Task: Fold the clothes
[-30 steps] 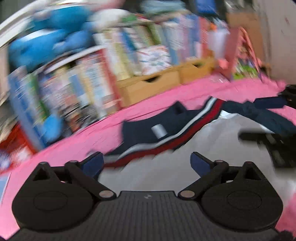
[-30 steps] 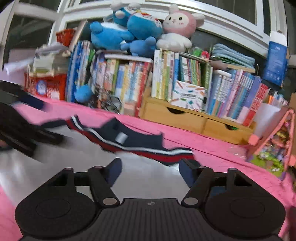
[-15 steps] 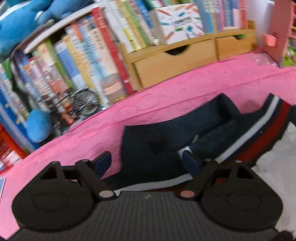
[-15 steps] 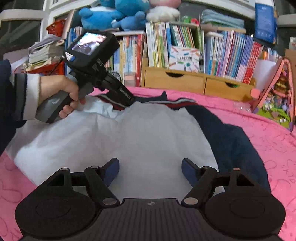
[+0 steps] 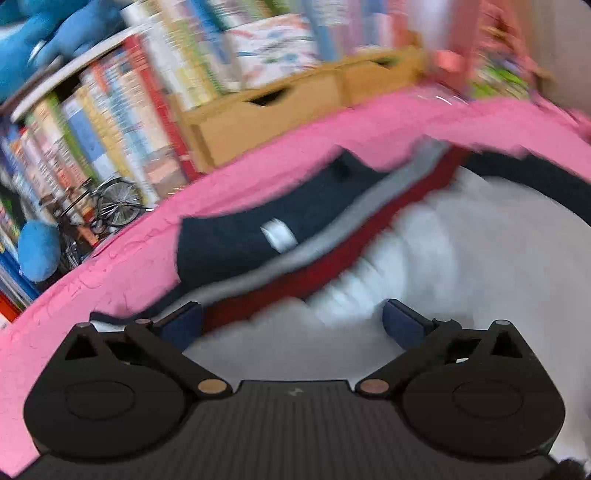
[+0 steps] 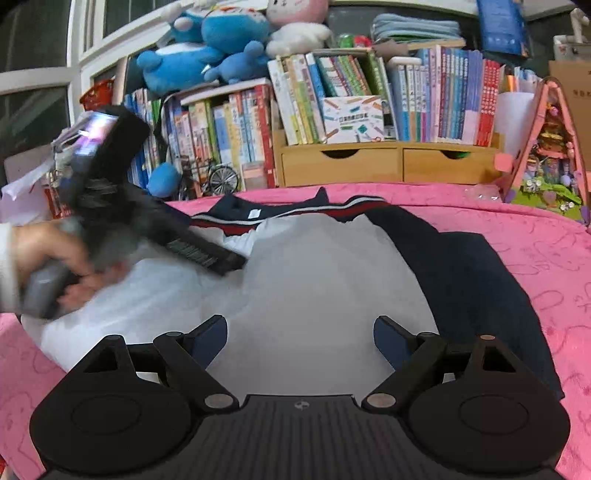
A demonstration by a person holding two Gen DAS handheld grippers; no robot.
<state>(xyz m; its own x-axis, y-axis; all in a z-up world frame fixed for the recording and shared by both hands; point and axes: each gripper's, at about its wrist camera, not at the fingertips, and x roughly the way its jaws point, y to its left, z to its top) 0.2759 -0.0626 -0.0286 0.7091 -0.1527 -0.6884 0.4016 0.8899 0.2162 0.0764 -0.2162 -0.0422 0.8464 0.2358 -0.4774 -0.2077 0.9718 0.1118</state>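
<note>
- One white garment (image 6: 325, 280) with a navy collar (image 6: 258, 212) lies flat on the pink bedspread (image 6: 535, 236).
- Left gripper (image 5: 291, 325): jaws opening, nothing clamped, over the garment just below the collar.
- Right gripper (image 6: 300, 338): jaws opening, empty, above the garment's near part.
- Two wooden drawers (image 6: 388, 164) stand beyond the collar.

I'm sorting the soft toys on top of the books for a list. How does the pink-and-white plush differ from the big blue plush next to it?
The pink-and-white plush is pale with a pink head; the big blue plush is bright blue with a white patch. The pink one sits further right, over the upright green and white books; the blue one is further left, on a board above another row of books. Both rest on top of the books.
</note>
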